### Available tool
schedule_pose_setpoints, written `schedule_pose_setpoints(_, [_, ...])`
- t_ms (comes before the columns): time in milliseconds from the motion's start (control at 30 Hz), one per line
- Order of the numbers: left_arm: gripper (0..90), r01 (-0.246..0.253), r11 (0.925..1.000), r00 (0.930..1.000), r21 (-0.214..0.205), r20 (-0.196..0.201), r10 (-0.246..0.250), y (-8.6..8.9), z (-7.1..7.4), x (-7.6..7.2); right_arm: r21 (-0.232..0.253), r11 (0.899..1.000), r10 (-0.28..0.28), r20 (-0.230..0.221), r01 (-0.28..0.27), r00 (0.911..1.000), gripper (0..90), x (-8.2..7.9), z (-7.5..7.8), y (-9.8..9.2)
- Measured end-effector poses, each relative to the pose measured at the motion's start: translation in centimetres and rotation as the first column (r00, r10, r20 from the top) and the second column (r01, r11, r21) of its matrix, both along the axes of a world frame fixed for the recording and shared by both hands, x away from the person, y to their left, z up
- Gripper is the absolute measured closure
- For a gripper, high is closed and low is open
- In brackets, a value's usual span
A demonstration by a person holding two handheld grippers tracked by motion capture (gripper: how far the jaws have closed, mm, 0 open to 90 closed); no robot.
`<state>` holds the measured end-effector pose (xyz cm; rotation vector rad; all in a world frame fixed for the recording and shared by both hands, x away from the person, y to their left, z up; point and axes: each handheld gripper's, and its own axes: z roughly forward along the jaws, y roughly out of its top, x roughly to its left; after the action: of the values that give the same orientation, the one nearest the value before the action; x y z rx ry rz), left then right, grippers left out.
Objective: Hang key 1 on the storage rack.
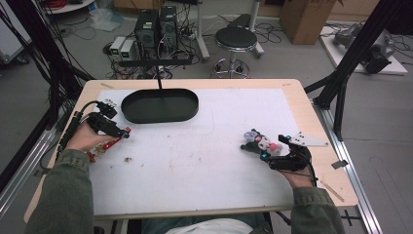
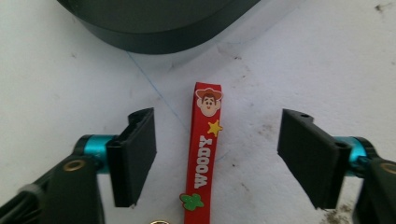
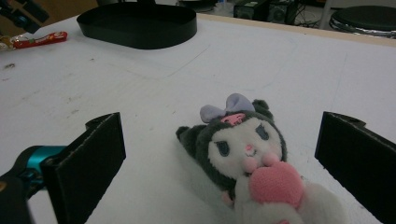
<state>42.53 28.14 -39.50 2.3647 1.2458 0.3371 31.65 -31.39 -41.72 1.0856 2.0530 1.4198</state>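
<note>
Between apart jaws, red Woody strap (image 2: pixel 201 154)

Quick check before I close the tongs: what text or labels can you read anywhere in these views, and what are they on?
"WOODY": white letters running along the red strap, which lies on the white mat between the open left tongs, beside a cartoon cowboy face and a yellow star.
Plush toy: no lettering.
Floor equipment in the high view: too small to read.

A: Red Woody strap (image 2: pixel 202 154) runs off the bottom edge in the left gripper view, ring end cut. Black tray (image 2: pixel 159 23) cropped at the top.

B: Plush toy (image 3: pixel 252 158) loses its lower body at the bottom edge in the right gripper view.
</note>
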Motion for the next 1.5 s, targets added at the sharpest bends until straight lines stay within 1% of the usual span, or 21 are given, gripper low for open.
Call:
schedule_pose_setpoints(33, [37.6,-0.008,1.0,0.9999,0.0,-0.013,0.008,0.0,-0.1,0.1,-0.001,1.0,0.0,0.0,0.0,1.0,0.7,0.0,0.0,0.0])
schedule_pose_setpoints(100, [38.7,-0.011,0.9999,0.9994,-0.002,-0.033,0.011,0.1,-0.4,0.3,0.0,1.0,-0.003,-0.004,0.003,1.0,0.7,0.0,0.0,0.0])
schedule_pose_setpoints(167, [42.4,-0.02,0.9997,0.9994,0.015,-0.028,0.02,0.0,-0.6,0.3,0.003,1.0,-0.005,-0.007,0.005,1.0,0.7,-0.1,0.0,0.0])
schedule_pose_setpoints(200, [42.4,-0.021,0.9994,0.9997,0.027,-0.015,0.021,0.0,-0.6,0.3,0.003,1.0,-0.005,-0.007,0.005,1.0,0.7,-0.1,0.0,0.0])
schedule_pose_setpoints(233, [45.7,-0.022,0.9988,0.9997,0.044,-0.008,0.023,-0.3,-0.7,0.3,0.002,1.0,-0.008,-0.008,0.008,0.9999,0.7,-0.1,0.0,0.0])
schedule_pose_setpoints(333, [53.0,-0.006,0.9989,0.9999,0.046,-0.014,0.007,-0.7,-0.9,0.3,-0.003,1.0,-0.006,-0.001,0.006,1.0,0.7,-0.1,0.0,-0.1])
schedule_pose_setpoints(400, [54.4,0.006,0.9984,0.9997,0.056,-0.024,-0.004,-1.0,-1.1,0.3,-0.003,1.0,-0.007,-0.002,0.007,1.0,0.7,-0.1,0.0,-0.1])
schedule_pose_setpoints(533, [59.4,0.016,0.9924,0.9988,0.122,-0.049,-0.01,-1.5,-2.0,0.3,0.0,1.0,-0.01,-0.002,0.01,1.0,0.7,-0.2,0.0,-0.2])
schedule_pose_setpoints(567, [59.4,0.017,0.9931,0.9986,0.116,-0.052,-0.011,-1.5,-2.0,0.3,0.0,1.0,-0.01,-0.002,0.01,1.0,0.7,-0.2,0.0,-0.2])
schedule_pose_setpoints(667, [69.1,0.025,0.9943,0.9987,0.104,-0.047,-0.02,-1.6,-2.0,0.3,-0.002,1.0,-0.008,-0.002,0.008,1.0,0.7,-0.1,0.0,-0.2])
schedule_pose_setpoints(767, [72.2,0.021,0.9957,0.9982,0.091,-0.058,-0.016,-1.5,-2.0,0.4,0.002,1.0,-0.009,-0.007,0.009,0.9999,0.7,-0.2,0.0,-0.2])
schedule_pose_setpoints(800, [72.2,0.011,0.996,0.9986,0.089,-0.052,-0.007,-1.4,-1.9,0.4,0.004,1.0,-0.009,-0.008,0.009,0.9999,0.7,-0.2,0.0,-0.1])
schedule_pose_setpoints(833, [72.2,-0.002,0.9966,0.9984,0.083,-0.056,0.007,-1.3,-1.9,0.5,0.004,1.0,-0.009,-0.008,0.009,0.9999,0.7,-0.2,0.0,-0.1])
schedule_pose_setpoints(900, [72.2,-0.032,0.9993,0.996,0.022,-0.083,0.033,-0.8,-1.8,0.7,0.002,1.0,-0.009,-0.007,0.009,0.9999,0.7,-0.2,0.0,-0.1])
schedule_pose_setpoints(1000, [72.9,-0.048,0.9989,0.9948,0.003,-0.09,0.048,-0.2,-1.4,0.4,-0.002,1.0,-0.006,-0.001,0.006,1.0,0.7,-0.1,0.0,-0.2])
schedule_pose_setpoints(1133, [73.9,-0.03,0.9988,0.9979,-0.038,-0.059,0.028,0.2,-0.4,-0.1,-0.001,1.0,-0.007,-0.006,0.007,1.0,0.7,-0.2,0.0,-0.2])
schedule_pose_setpoints(1200, [74.5,-0.022,0.9977,0.9992,-0.065,-0.034,0.02,0.2,0.1,-0.5,-0.003,1.0,-0.007,-0.004,0.007,1.0,0.7,-0.2,0.0,-0.1])
schedule_pose_setpoints(1267, [74.7,-0.014,0.9958,0.9997,-0.09,-0.022,0.012,0.3,0.7,-0.8,-0.006,1.0,-0.006,-0.005,0.006,1.0,0.7,-0.2,0.0,-0.1])
schedule_pose_setpoints(1367, [74.6,-0.007,0.9932,1.0,-0.116,0.005,0.008,0.6,1.5,-1.3,-0.007,1.0,-0.006,-0.004,0.006,1.0,0.7,-0.2,0.0,-0.1])
schedule_pose_setpoints(1433, [74.6,0.01,0.986,0.9996,-0.167,0.027,-0.005,0.9,2.2,-1.8,-0.008,1.0,-0.006,-0.001,0.006,1.0,0.7,-0.2,0.0,-0.1])
schedule_pose_setpoints(1500, [74.7,0.016,0.9812,0.9975,-0.192,0.071,-0.002,1.0,3.0,-2.3,0.001,1.0,-0.012,-0.004,0.012,0.9999,0.7,-0.3,0.0,-0.1])
